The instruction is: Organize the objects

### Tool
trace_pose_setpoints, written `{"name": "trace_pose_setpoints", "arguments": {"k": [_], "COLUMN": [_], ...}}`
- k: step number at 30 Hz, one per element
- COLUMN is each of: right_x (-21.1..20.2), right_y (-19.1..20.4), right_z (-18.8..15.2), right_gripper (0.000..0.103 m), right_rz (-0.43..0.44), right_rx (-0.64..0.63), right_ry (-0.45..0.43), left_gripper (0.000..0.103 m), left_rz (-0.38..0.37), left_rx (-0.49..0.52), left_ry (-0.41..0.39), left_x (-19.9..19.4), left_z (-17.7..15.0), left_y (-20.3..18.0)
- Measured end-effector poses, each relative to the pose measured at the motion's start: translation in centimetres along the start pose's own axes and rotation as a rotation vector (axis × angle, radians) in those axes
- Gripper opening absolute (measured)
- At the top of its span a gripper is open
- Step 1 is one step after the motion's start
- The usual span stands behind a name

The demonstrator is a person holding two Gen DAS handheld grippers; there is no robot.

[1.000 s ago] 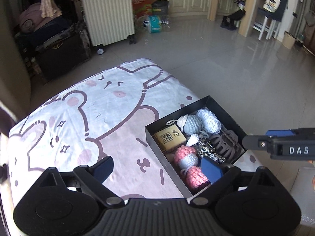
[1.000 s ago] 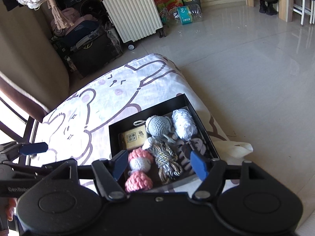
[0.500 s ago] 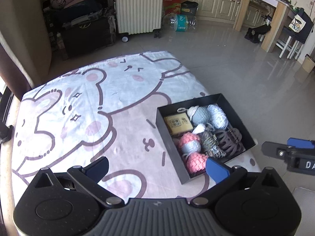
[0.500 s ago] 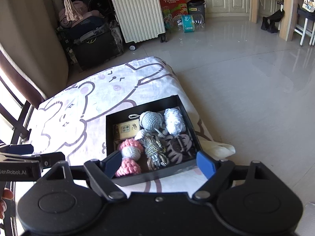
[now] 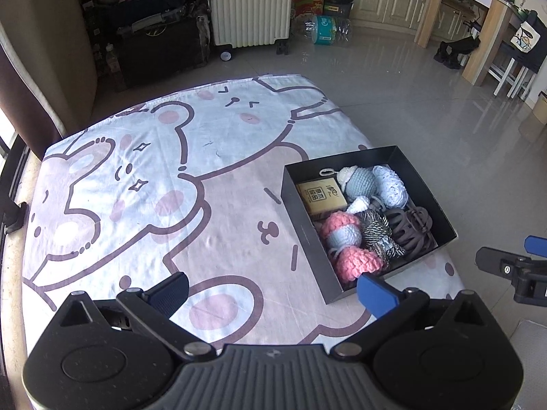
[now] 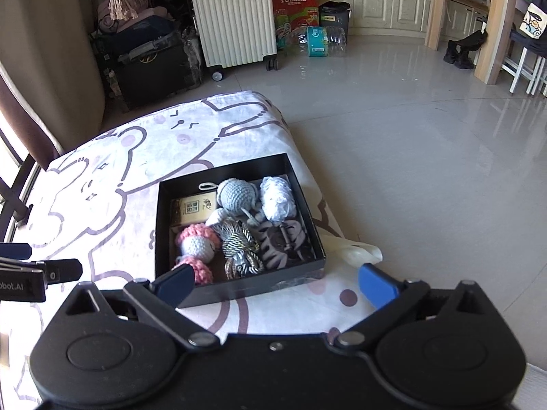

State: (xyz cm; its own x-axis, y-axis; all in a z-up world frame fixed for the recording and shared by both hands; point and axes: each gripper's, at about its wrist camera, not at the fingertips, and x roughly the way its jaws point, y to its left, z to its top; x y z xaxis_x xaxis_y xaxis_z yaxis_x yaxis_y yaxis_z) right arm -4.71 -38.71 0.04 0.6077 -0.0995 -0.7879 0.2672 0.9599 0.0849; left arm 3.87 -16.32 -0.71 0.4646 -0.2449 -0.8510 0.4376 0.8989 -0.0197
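A black open box [image 5: 301,218] [image 6: 239,288] sits near the right edge of a table covered with a bear-print cloth [image 5: 154,177] [image 6: 102,188]. Inside lie pink and grey crochet pieces [image 5: 355,261] [image 6: 198,242], a blue-grey crochet ball [image 5: 364,184] [image 6: 237,193], a tan card box [image 5: 319,196] [image 6: 195,208], a striped cord bundle [image 6: 239,247] and a brown hair claw [image 5: 412,230] [image 6: 280,239]. My left gripper [image 5: 273,290] is open and empty, above the cloth just near of the box. My right gripper [image 6: 273,282] is open and empty, above the box's near side; it also shows in the left wrist view [image 5: 512,270].
A white suitcase [image 6: 234,17], dark bags and cases [image 6: 150,58], water bottles [image 6: 318,42] and a red carton stand on the tiled floor beyond the table. A curtain [image 6: 44,61] hangs at the left. A white bag [image 6: 359,253] lies under the box's right corner.
Both grippers have pulled back and up from the box, so more of the table shows. The box and its contents have not moved. Both stay open.
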Motion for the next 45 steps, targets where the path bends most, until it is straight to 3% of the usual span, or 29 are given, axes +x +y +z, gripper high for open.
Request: {"name": "trace_pose_setpoints", "arguments": {"k": [45], "right_x": [0.33], "right_y": [0.14], "right_z": [-0.28], "right_gripper": [0.103], "right_rz": [0.002], "right_rx": [-0.006], "right_ry": [0.01], "left_gripper": [0.103], "left_rz": [0.01], "left_rx": [-0.02], "left_ry": [0.022], "left_x": [0.3], "left_z": [-0.29], "left_y": [0.19]}}
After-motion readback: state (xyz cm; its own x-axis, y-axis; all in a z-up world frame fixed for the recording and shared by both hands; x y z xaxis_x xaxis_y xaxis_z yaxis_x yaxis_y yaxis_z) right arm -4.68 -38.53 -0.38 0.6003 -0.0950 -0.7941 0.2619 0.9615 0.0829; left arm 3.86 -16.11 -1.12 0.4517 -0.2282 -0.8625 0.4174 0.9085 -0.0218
